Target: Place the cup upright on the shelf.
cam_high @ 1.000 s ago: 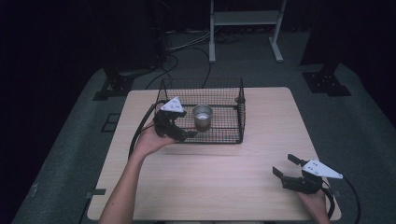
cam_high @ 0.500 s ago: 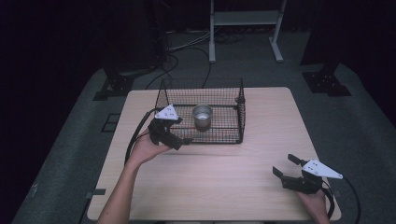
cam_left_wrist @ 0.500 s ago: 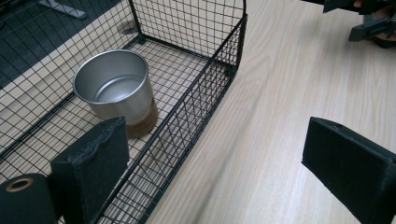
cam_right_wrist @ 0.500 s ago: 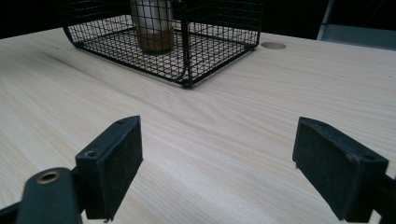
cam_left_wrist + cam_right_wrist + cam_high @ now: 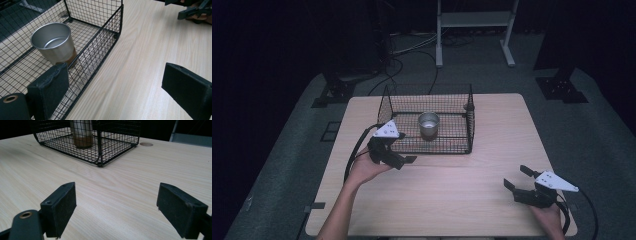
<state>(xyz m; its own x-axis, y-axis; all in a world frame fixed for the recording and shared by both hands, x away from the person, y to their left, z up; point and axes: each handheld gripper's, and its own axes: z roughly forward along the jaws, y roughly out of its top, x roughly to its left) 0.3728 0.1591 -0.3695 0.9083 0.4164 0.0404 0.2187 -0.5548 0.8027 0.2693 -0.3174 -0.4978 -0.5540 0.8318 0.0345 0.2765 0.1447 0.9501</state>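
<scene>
Left gripper (image 5: 404, 161) wide open, empty, beside basket (image 5: 430, 146); I should lift clear of its rim, avoiding cup (image 5: 428, 124).

Pale wooden table (image 5: 452, 195) under wire basket (image 5: 452, 146), seemingly nothing else.

The high view is dim and bluish, soft in detail; the room beyond the pale wooden table (image 5: 462, 200) sinks into near black. The two gripper views are brighter and warmer, lit evenly from above. The shiny round metal cup (image 5: 53, 42) carries soft glare on its inner wall, and the black wire mesh basket (image 5: 105, 32) casts faint shadows. The near black padded jaws are slightly blurred
</scene>
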